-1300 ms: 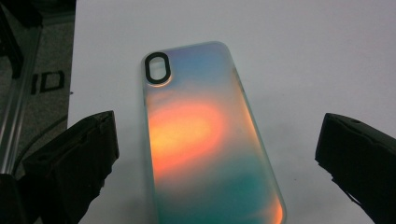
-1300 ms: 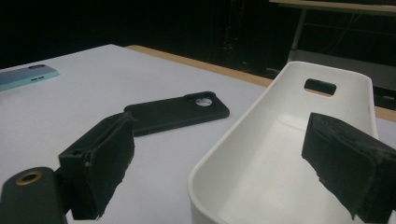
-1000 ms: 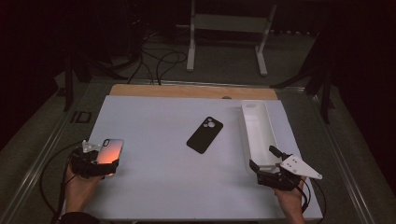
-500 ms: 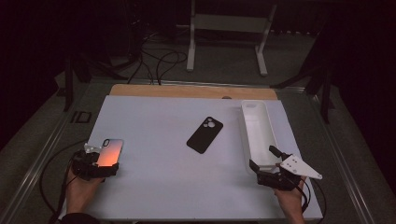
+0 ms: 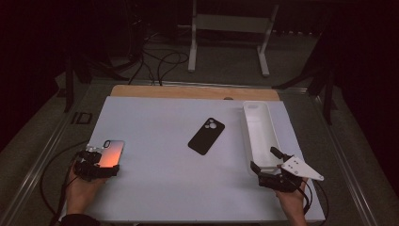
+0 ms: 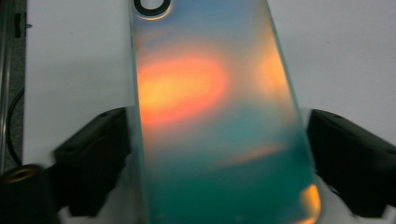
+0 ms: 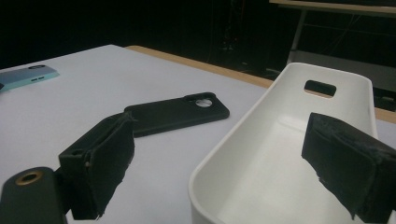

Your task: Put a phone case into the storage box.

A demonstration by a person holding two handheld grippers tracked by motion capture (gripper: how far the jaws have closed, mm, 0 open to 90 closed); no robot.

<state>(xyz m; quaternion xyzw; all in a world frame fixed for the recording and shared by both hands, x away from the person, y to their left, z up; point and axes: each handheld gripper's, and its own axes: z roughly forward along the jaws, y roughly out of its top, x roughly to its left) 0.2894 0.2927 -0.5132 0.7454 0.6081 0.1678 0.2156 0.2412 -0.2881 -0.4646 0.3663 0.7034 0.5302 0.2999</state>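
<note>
**Iridescent phone case between left jaws; right hand-held gripper idle at tray**

High view: left hand-held gripper (image 5: 96, 165) at 8 o'clock on the white surface (image 5: 160, 188), the iridescent phone case (image 5: 111, 153) lying flat between its jaws. Black phone case (image 5: 206, 136) near centre, well apart from both. White tray (image 5: 260, 132) at 3 o'clock; right hand-held gripper (image 5: 275, 175) at its near end, 5 o'clock.

Left gripper view: shows what the high view can't, the jaws flanking the case's long edges, the left close against it, a sliver of gap at the right; camera ring at top.

Right gripper view: jaws wide apart, nothing between, straddling the tray's near rim; black case beyond at 11 o'clock.

Against the earlier frame: left jaws have just been closing in on the case. Both hands and the other things unmoved.
</note>
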